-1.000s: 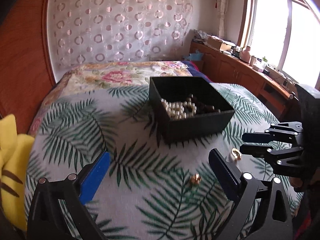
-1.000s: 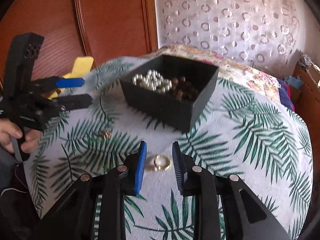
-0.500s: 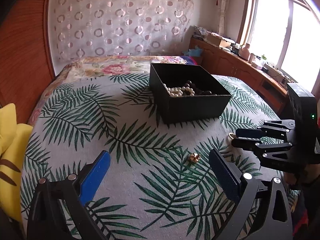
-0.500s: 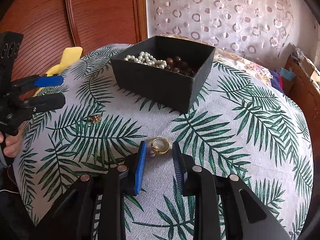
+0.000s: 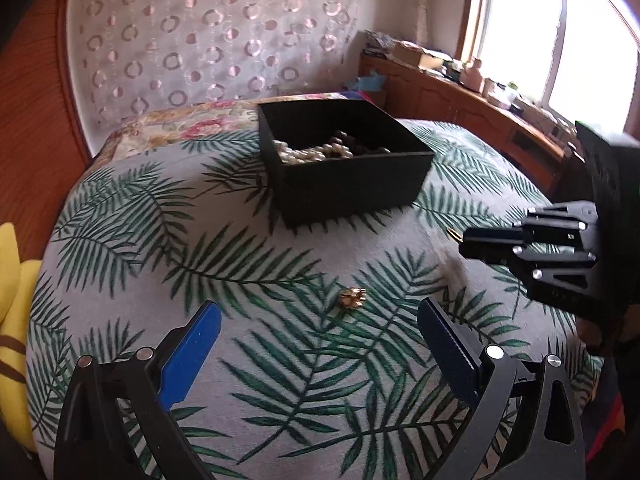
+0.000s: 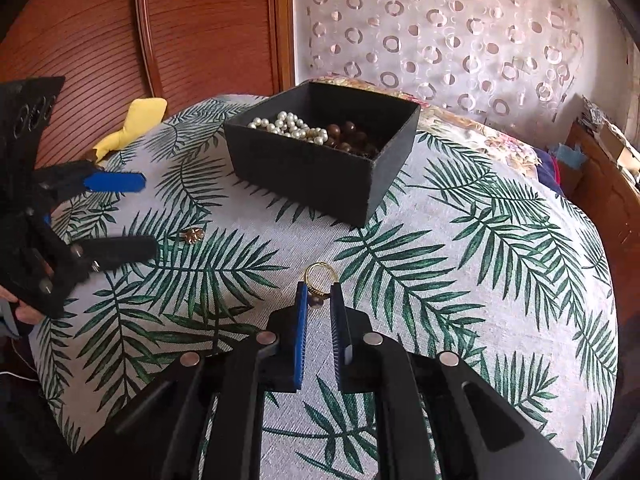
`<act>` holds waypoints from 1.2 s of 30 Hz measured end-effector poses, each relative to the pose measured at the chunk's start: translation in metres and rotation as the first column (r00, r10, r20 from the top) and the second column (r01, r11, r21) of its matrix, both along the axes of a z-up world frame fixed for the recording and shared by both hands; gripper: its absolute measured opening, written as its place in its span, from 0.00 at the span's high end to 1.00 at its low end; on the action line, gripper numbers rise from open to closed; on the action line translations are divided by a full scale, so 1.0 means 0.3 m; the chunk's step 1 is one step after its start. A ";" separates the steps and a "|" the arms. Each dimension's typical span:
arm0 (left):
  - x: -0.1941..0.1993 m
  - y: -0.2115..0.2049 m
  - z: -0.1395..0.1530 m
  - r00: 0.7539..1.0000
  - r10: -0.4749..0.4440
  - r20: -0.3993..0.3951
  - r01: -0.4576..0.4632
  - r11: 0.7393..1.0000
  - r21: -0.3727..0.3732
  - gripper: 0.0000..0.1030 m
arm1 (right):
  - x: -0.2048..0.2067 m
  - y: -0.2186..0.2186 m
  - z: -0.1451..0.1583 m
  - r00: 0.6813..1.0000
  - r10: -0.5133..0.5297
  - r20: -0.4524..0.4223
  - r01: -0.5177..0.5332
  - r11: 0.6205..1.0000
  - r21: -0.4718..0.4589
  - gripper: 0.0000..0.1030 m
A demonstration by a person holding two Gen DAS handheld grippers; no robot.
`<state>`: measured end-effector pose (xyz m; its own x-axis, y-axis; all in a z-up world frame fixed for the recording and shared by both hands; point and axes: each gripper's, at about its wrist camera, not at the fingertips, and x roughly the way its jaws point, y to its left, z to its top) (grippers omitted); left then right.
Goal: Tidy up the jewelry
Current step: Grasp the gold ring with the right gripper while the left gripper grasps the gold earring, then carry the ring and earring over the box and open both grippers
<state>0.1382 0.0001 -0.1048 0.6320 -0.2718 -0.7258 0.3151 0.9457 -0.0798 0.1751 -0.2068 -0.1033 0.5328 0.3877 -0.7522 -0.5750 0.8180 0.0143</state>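
Note:
A black box (image 5: 348, 168) (image 6: 316, 160) holding a pearl string (image 6: 288, 126) and brown beads (image 6: 352, 140) stands on the palm-leaf cloth. My right gripper (image 6: 319, 290) is shut on a gold ring (image 6: 318, 276), which stands upright between its tips; in the left wrist view only a sliver of the ring (image 5: 454, 235) shows at this gripper (image 5: 466, 242). My left gripper (image 5: 316, 332) (image 6: 140, 216) is open and empty. A small gold flower piece (image 5: 352, 298) (image 6: 195, 235) lies on the cloth just ahead of it.
A yellow cushion (image 5: 12, 300) (image 6: 132, 122) lies at the cloth's left edge by a wooden headboard (image 6: 120, 40). A floral quilt (image 5: 180, 124) lies behind the box. A wooden cabinet (image 5: 480, 108) with clutter runs under the window at right.
My right gripper has closed on the gold ring and tipped it upright. My left gripper stayed open and came nearer the gold flower piece.

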 end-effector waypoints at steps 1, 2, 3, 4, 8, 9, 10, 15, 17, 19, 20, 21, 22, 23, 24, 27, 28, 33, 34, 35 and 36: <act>0.002 -0.013 -0.001 1.000 -0.006 -0.002 0.006 1.000 0.005 0.18 | -0.001 -0.003 0.003 1.000 -0.001 0.001 0.001 1.000 0.003 0.88; 0.007 -0.026 -0.006 1.000 -0.011 -0.009 0.012 1.000 0.016 0.24 | -0.001 -0.007 0.006 1.000 -0.002 0.002 0.002 1.000 0.005 0.88; 0.012 -0.032 -0.010 1.000 -0.015 -0.015 0.015 1.000 0.021 0.27 | -0.002 -0.009 0.009 1.000 -0.002 0.003 0.002 1.000 0.007 0.88; 0.015 -0.036 -0.012 1.000 -0.017 -0.018 0.017 1.000 0.023 0.33 | -0.002 -0.008 0.011 1.000 -0.002 0.005 0.002 1.000 0.006 0.88; 0.033 -0.060 -0.023 0.999 -0.029 -0.041 0.031 0.999 0.039 0.57 | -0.005 -0.017 0.016 1.000 -0.006 0.011 0.006 1.000 0.013 0.88; 0.039 -0.067 -0.026 0.998 -0.032 -0.045 0.034 0.998 0.044 0.60 | -0.005 -0.019 0.017 1.000 -0.008 0.011 0.008 1.000 0.015 0.88; 0.044 -0.073 -0.027 0.998 -0.033 -0.049 0.036 0.998 0.052 0.65 | -0.005 -0.019 0.017 1.000 -0.008 0.011 0.008 1.000 0.016 0.88; 0.056 -0.096 -0.031 0.999 -0.034 -0.033 0.037 0.995 0.091 0.81 | -0.005 -0.021 0.018 1.000 -0.008 0.012 0.008 1.000 0.018 0.88; 0.054 -0.097 -0.028 0.998 -0.042 -0.038 0.045 0.995 0.085 0.86 | -0.003 -0.024 0.022 1.000 -0.008 0.013 0.008 1.000 0.023 0.88; 0.052 -0.093 -0.022 0.999 -0.035 -0.031 0.038 0.997 0.074 0.86 | -0.002 -0.023 0.034 1.000 -0.006 0.019 0.005 1.000 0.028 0.88; 0.052 -0.091 -0.018 0.999 -0.032 -0.027 0.034 0.997 0.072 0.86 | -0.003 -0.023 0.040 1.000 -0.005 0.023 0.004 1.000 0.030 0.88; 0.054 -0.087 -0.013 0.999 -0.030 -0.024 0.031 0.997 0.066 0.86 | 0.001 -0.020 0.051 1.000 -0.004 0.029 0.003 0.999 0.034 0.88; 0.056 -0.084 -0.007 0.999 -0.028 -0.020 0.029 0.998 0.062 0.86 | 0.002 -0.020 0.058 0.999 -0.003 0.033 0.002 0.999 0.036 0.88; 0.056 -0.083 0.000 1.000 -0.026 -0.014 0.026 0.998 0.059 0.86 | 0.007 -0.016 0.071 0.999 -0.002 0.040 0.000 0.999 0.041 0.88; 0.057 -0.081 0.005 1.000 -0.024 -0.009 0.024 0.998 0.057 0.86 | 0.012 -0.012 0.078 0.999 -0.001 0.045 -0.001 0.999 0.044 0.88; 0.065 -0.070 0.040 1.000 -0.011 0.017 0.011 0.999 0.039 0.86 | 0.034 0.003 0.112 0.998 0.002 0.063 -0.005 0.998 0.057 0.88; 0.069 -0.065 0.052 1.000 -0.007 0.026 0.006 0.999 0.034 0.86 | 0.043 0.010 0.125 0.998 0.003 0.069 -0.007 0.998 0.061 0.88; 0.104 -0.040 0.137 0.997 0.019 0.080 -0.019 1.000 -0.001 0.86 | 0.113 0.048 0.171 0.996 0.002 0.090 -0.010 0.997 0.080 0.88; 0.114 -0.037 0.154 0.996 0.022 0.090 -0.021 1.000 -0.006 0.86 | 0.122 0.052 0.172 0.996 0.001 0.091 -0.009 0.997 0.081 0.88; 0.122 -0.035 0.166 0.995 0.024 0.095 -0.023 1.000 -0.008 0.86 | 0.137 0.058 0.175 0.996 -0.002 0.091 -0.006 0.997 0.082 0.88; 0.135 -0.034 0.180 0.994 0.027 0.102 -0.026 1.000 -0.010 0.86 | 0.153 0.063 0.177 0.996 -0.005 0.087 -0.002 0.996 0.086 0.88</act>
<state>0.1787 -0.0101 -0.0509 0.7095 -0.2601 -0.6550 0.2968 0.9532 -0.0570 0.2211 -0.1878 -0.0504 0.5954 0.4483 -0.6667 -0.5759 0.8168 0.0348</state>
